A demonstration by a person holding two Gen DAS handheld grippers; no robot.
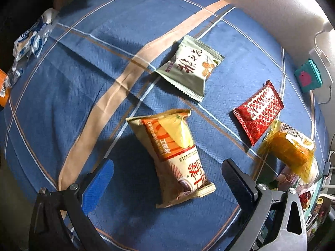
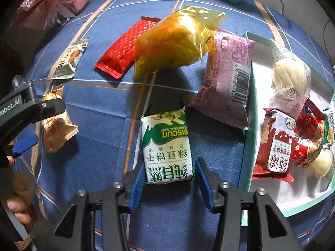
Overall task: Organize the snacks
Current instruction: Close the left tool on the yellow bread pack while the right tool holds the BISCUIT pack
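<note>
My left gripper (image 1: 167,163) hangs open over a beige and orange snack packet (image 1: 173,156) that lies on the blue checked cloth (image 1: 94,83), its fingers well apart on either side. My right gripper (image 2: 170,164) points down at a green and white biscuit packet (image 2: 167,146). Its blue pads (image 2: 138,186) flank the packet's near end, and a thin gap shows at the right pad. A teal-rimmed tray (image 2: 250,125) holding several snacks lies to the right. A red packet (image 2: 121,52), a yellow packet (image 2: 175,41), a pink packet (image 2: 226,83) and a pale green packet (image 1: 188,69) lie on the cloth.
A small teal box with a pink mark (image 1: 307,75) sits by the white wall (image 1: 272,10), with white cables near it. Clear blue-printed wrappers (image 1: 29,44) lie at the cloth's far left edge. Pink packaging (image 2: 52,0) stands at the back left. A hand (image 2: 18,198) holds the left gripper.
</note>
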